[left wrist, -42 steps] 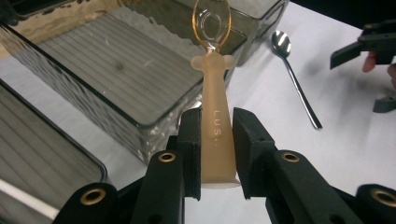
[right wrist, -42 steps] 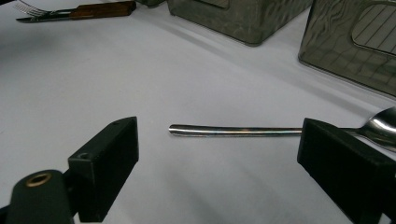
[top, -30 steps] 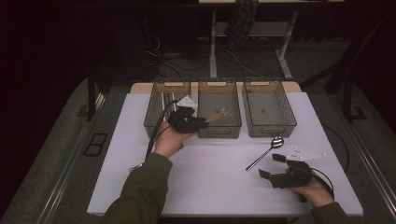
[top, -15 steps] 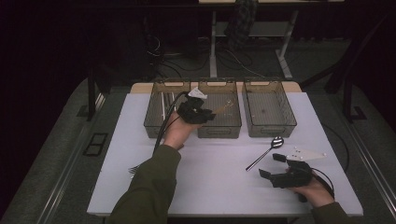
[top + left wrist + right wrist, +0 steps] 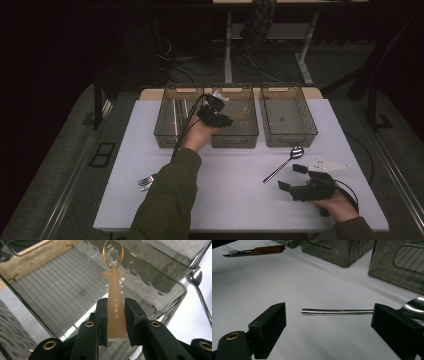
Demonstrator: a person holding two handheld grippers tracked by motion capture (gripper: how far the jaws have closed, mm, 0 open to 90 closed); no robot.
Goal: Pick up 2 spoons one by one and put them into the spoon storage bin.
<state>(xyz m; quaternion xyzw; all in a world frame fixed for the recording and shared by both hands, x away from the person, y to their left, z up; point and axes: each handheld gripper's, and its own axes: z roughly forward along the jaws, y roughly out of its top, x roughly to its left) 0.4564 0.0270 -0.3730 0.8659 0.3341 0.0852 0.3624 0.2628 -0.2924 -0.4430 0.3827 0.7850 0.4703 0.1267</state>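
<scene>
Between the left tongs (image 5: 115, 315), a peach spoon (image 5: 115, 302)

Dim room; grey floor (image 5: 60, 165); white table (image 5: 230, 200)

Translucent amber spoon (image 5: 114, 302), handle lettered LUSN, bowl outward over the middle smoky bin (image 5: 62, 297).

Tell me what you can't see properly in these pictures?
- Fork, high view: the person's sleeve hides most of it.
- Fork, right gripper view: the top edge cuts off its prongs.
- Metal spoon, right gripper view: the right gripper, open, has one jaw in front of its neck.
- Things in the left bin, high view: too small and dim to name.
- Orange spoon, left gripper view: the shut left gripper covers its handle end.
</scene>
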